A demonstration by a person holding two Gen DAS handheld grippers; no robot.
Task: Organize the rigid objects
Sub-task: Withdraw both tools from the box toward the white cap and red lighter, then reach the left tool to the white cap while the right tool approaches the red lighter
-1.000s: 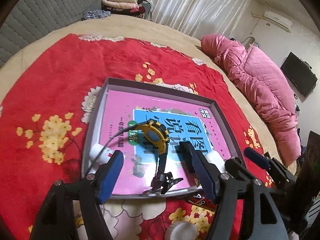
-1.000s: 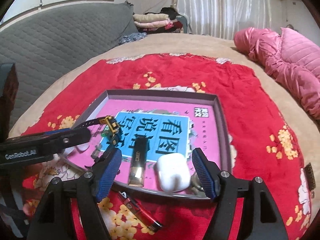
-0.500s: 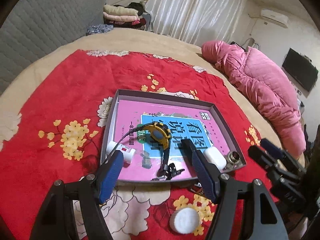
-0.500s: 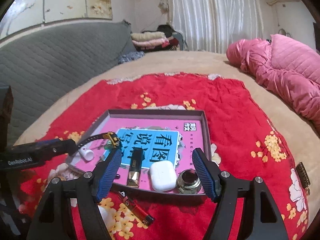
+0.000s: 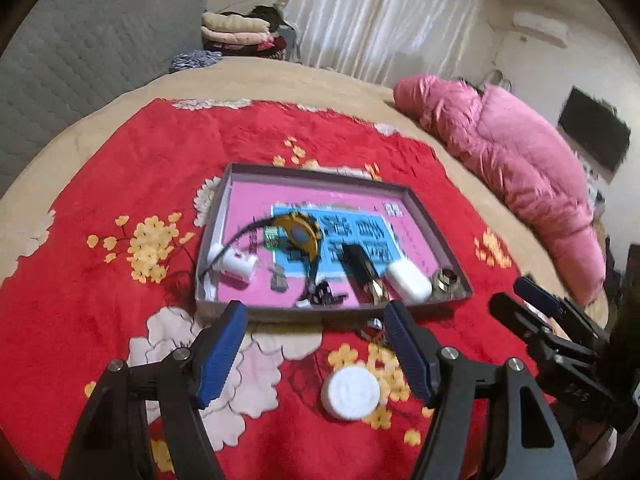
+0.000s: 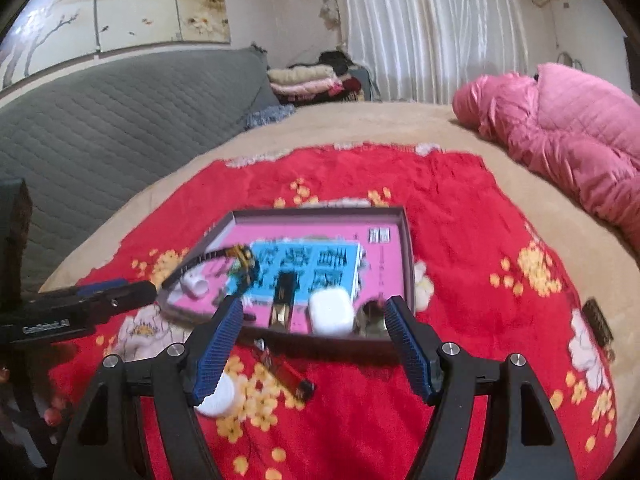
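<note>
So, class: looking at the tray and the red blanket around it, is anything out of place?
Yes. Two items lie outside the tray on the red blanket: a white round cap and a red stick-shaped item, both just in front of its near edge. The watch strap also overhangs the tray's left wall.

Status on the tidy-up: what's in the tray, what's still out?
Done: watch, white earbud case, metal ring and black-gold stick lie in the tray. In hand: nothing; left gripper and right gripper open. Left: white cap, red stick on the blanket.
</note>
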